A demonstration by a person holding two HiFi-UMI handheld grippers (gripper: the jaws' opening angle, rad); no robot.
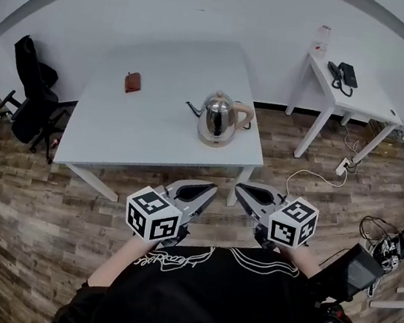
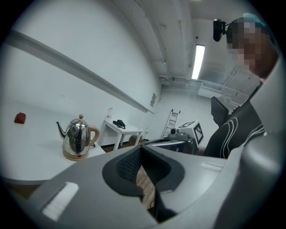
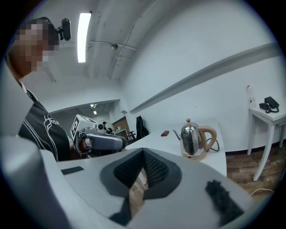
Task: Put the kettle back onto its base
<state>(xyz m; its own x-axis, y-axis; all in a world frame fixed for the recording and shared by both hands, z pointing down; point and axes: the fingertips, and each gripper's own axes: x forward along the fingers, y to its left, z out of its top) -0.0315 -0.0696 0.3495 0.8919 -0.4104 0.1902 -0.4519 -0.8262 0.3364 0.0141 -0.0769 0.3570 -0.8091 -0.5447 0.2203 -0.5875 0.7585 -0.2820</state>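
This is an office. A black swivel chair (image 1: 32,99) stands by a white table (image 1: 154,132). A desk phone (image 1: 342,74) lies on a side table (image 1: 370,104).

Small red-brown object (image 1: 132,82) on the table (image 1: 139,129): identity unclear.

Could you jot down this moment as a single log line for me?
kettle: on base, on table | left gripper: shut, empty, short of table | right gripper: shut, empty, short of table

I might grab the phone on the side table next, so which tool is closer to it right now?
Right. The right tool is well short of the phone and to its left; the left tool sits beside it, farther left.
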